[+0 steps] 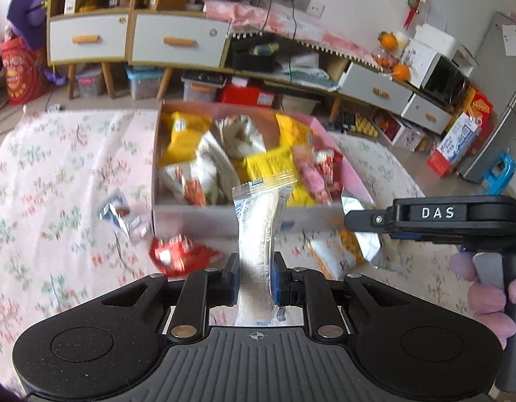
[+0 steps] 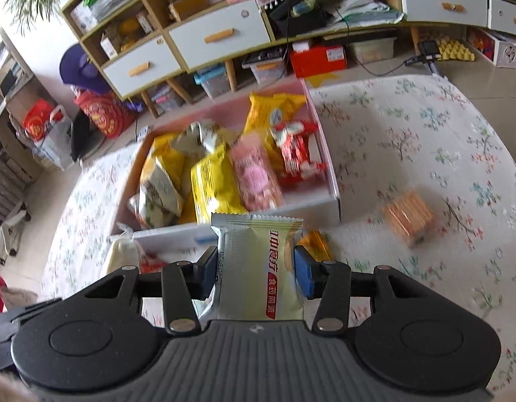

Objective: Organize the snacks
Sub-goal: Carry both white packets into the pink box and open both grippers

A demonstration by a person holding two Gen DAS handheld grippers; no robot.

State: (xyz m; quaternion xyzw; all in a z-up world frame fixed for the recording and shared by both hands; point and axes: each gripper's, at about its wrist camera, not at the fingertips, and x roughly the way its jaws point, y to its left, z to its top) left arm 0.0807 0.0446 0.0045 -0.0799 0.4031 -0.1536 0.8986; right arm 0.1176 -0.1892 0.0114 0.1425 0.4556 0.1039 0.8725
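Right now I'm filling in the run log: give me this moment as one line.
left claw: shut on silver packet | right claw: shut on green-gold packet | pink box: part-filled

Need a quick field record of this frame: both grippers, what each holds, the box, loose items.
left gripper: shut on silver packet
right gripper: shut on green-gold packet
box: open, pink inside, on floral cloth, holds yellow, white, pink and red snacks
loose on cloth: red packet, blue-white packet, orange biscuit pack
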